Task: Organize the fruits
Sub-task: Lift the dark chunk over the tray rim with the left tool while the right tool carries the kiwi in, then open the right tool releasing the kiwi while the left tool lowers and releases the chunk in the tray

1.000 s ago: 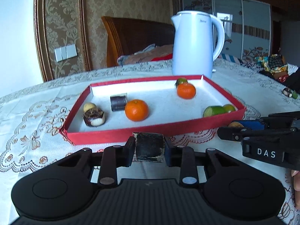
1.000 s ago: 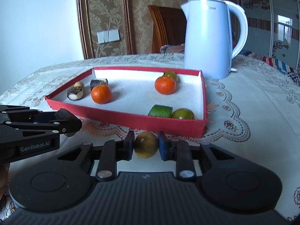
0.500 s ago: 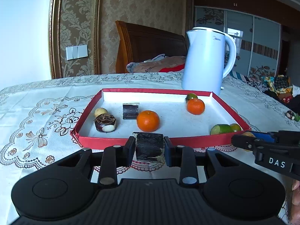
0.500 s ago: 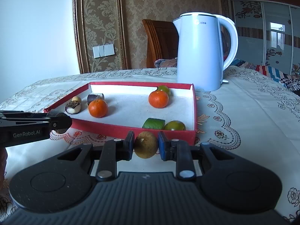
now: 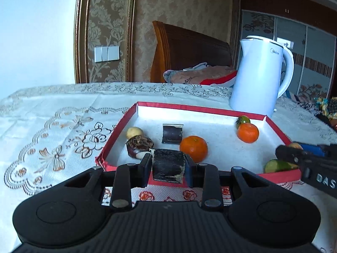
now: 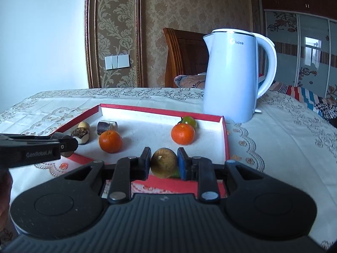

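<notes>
A red-rimmed tray (image 5: 212, 110) (image 6: 160, 111) lies on the lace tablecloth. My left gripper (image 5: 168, 165) is shut on a dark sugarcane piece (image 5: 168, 164), held above the tray's near rim. My right gripper (image 6: 164, 163) is shut on a brown round fruit (image 6: 164, 162), above the tray's near right part. In the tray lie two oranges (image 5: 193, 148) (image 5: 248, 132), another dark cane piece (image 5: 172, 133), a dark chestnut-like piece (image 5: 140, 145), a small yellow fruit (image 5: 134, 132), a green-orange fruit (image 5: 242, 119) and a green fruit slice (image 5: 278, 165). The right gripper also shows in the left wrist view (image 5: 294, 149).
A white electric kettle (image 5: 259, 76) (image 6: 231, 76) stands just behind the tray's far right corner. A wooden chair (image 5: 189, 50) with cloths is behind the table. The left gripper's side (image 6: 35, 150) crosses the right wrist view at left.
Both grippers have risen and moved forward over the tray's near rim, still holding their pieces. The tray's contents have not moved.
</notes>
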### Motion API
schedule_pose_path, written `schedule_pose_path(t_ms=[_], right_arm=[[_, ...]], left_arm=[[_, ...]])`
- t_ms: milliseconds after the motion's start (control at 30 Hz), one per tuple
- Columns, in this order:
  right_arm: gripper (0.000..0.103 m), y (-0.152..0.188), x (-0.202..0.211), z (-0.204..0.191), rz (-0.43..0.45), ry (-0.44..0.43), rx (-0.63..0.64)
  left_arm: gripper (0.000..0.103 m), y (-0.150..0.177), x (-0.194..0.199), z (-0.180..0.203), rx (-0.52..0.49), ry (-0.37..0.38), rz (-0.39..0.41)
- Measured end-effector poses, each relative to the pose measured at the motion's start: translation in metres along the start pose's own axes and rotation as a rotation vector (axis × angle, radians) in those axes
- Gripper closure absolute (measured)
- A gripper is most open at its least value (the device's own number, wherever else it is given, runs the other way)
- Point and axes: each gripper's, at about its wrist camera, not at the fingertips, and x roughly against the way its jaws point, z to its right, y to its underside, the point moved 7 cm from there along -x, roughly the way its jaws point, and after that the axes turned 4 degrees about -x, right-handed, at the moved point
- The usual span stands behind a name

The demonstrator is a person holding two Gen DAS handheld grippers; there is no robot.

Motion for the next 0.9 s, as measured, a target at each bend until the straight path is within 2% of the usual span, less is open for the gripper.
schedule_pose_path(t_ms=[200, 400, 633, 900], right_arm=[[0.078, -0.005, -0.032, 0.001, -0.057, 0.034, 0.008], [0.078, -0.001, -0.056, -0.001, -0.121, 0.044, 0.033], [0.078, 0.005, -0.075, 0.000, -0.188, 0.035, 0.012], [0.078, 0.003, -0.088, 0.006, -0.197, 0.059, -0.022]], left_arm=[[0.072, -0.012, -0.019, -0.002, 0.001, -0.018, -0.023], [0.072, -0.011, -0.050, -0.005, 0.008, -0.022, -0.121], [0.072, -0.011, -0.062, 0.006, -0.052, -0.064, -0.114], [0.072, -0.010, -0.077, 0.001, -0.030, -0.039, -0.134]])
